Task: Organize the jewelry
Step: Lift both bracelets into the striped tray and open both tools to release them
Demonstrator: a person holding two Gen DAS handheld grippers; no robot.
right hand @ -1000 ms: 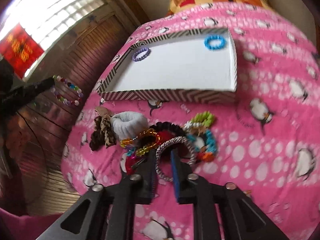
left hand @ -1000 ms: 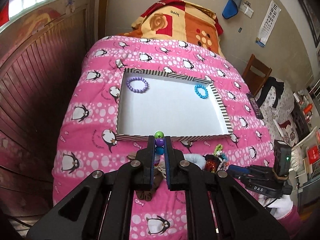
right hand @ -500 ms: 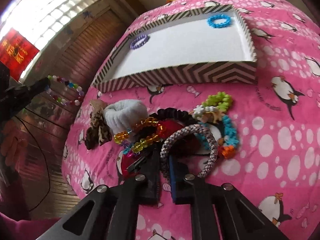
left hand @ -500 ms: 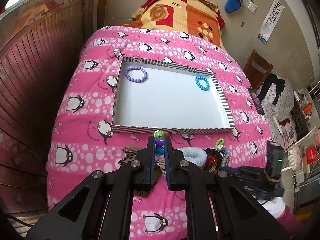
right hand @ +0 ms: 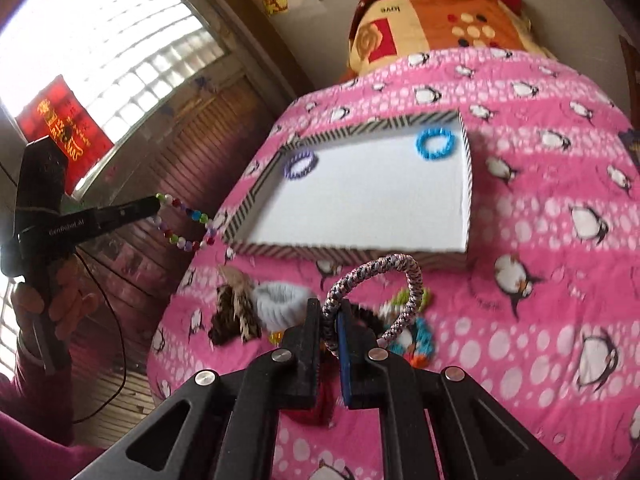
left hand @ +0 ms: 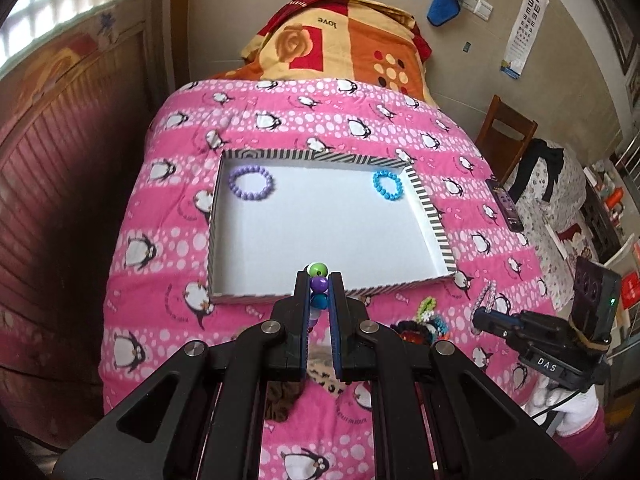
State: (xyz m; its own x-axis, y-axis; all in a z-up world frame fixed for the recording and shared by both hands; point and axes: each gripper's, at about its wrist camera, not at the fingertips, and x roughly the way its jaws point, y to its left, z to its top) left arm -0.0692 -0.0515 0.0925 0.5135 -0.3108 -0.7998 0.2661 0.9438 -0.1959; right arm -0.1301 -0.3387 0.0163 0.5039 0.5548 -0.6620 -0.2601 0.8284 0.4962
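Note:
My left gripper [left hand: 319, 280] is shut on a multicoloured bead bracelet [left hand: 318, 282], held above the near edge of the striped white tray [left hand: 430, 216]; the bracelet hangs from it in the right wrist view [right hand: 182, 222]. My right gripper [right hand: 330, 312] is shut on a braided grey loop bracelet [right hand: 384, 276], lifted above the jewelry pile [right hand: 416, 328]. In the tray lie a purple bead bracelet [left hand: 251, 187] at the far left and a blue bracelet [left hand: 387, 185] at the far right.
The pile on the pink penguin bedspread [right hand: 560, 280] includes a white scrunchie [right hand: 280, 304] and a leopard-print scrunchie [right hand: 234, 316]. An orange pillow [left hand: 340, 44] lies at the bed's head, a wooden wall [left hand: 60, 200] on the left, a chair [left hand: 506, 136] on the right.
My right gripper has lifted the braided bracelet off the pile and risen. My left gripper with the bead bracelet has moved forward toward the tray's near edge.

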